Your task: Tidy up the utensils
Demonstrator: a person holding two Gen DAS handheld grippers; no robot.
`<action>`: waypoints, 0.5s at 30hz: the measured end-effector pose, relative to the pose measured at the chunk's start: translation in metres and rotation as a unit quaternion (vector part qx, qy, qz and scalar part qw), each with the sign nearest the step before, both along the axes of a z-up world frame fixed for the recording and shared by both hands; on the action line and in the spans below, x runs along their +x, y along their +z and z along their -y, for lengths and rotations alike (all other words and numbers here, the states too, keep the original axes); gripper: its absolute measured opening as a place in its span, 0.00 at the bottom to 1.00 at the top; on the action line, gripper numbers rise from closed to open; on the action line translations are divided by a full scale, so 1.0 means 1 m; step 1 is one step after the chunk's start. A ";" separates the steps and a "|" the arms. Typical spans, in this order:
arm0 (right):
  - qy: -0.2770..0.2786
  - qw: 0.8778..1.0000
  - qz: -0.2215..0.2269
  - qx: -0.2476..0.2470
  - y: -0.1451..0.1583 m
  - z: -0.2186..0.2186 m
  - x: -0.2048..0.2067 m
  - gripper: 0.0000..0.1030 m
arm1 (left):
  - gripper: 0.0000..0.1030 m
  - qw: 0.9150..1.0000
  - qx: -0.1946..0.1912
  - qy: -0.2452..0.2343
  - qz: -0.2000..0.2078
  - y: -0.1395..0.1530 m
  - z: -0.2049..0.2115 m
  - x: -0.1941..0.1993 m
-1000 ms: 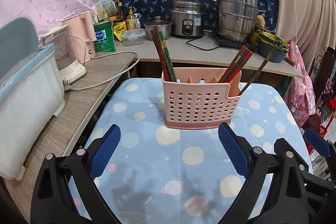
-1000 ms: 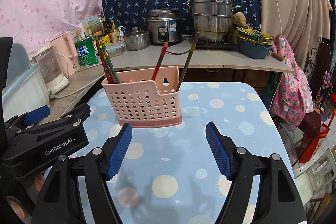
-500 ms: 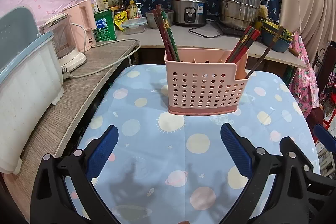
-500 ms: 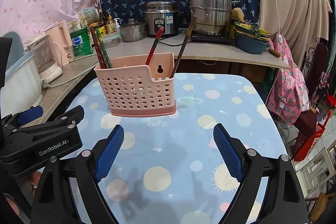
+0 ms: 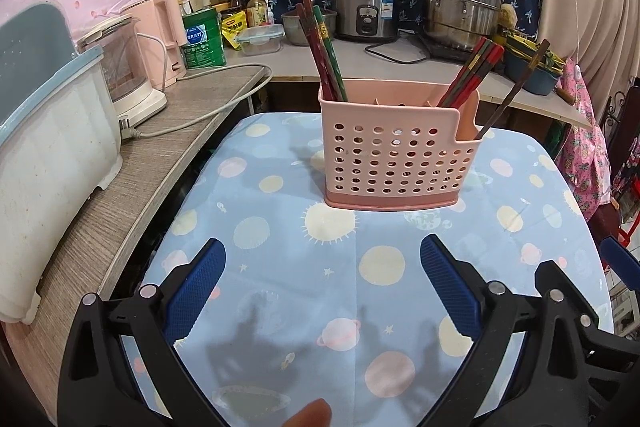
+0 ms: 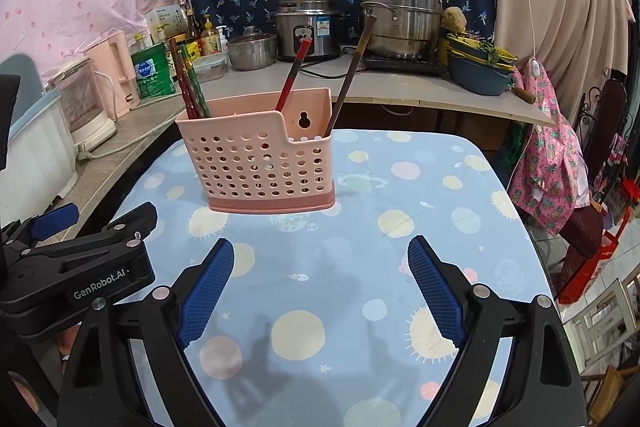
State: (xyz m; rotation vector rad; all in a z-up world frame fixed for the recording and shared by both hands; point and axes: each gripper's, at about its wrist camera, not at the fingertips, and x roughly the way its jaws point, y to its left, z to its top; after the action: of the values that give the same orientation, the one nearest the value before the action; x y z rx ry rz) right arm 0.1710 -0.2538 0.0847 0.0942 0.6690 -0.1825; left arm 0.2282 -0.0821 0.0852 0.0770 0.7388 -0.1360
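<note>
On the far half of the table (image 5: 280, 267) the pink caddy (image 5: 396, 155) holds every chopstick (image 5: 324, 47); your left gripper (image 5: 322, 273) and right gripper (image 6: 320, 273) have backed away, wide and empty; sorting looks finished.

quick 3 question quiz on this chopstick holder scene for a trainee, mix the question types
1. True or false: the left claw is shut on a chopstick.
2. Where does the lone dark brown chopstick stand in the pink utensil holder: A left end, B middle, C right end?
3. Fill in: the holder stands on a blue ___ printed with suns and planets.

Key: 1 false, both it and the right claw are open and empty; 2 C; 3 tablecloth.
</note>
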 end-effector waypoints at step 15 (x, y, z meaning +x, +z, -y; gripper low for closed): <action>0.000 1.000 -0.005 0.001 -0.003 0.003 0.001 0.83 | 0.91 1.000 0.005 0.004 0.000 -0.002 0.003 0.001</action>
State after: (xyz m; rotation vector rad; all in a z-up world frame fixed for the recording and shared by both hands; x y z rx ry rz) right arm 0.1721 -0.2565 0.0813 0.0954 0.6789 -0.1823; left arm 0.2297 -0.0848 0.0834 0.0840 0.7408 -0.1243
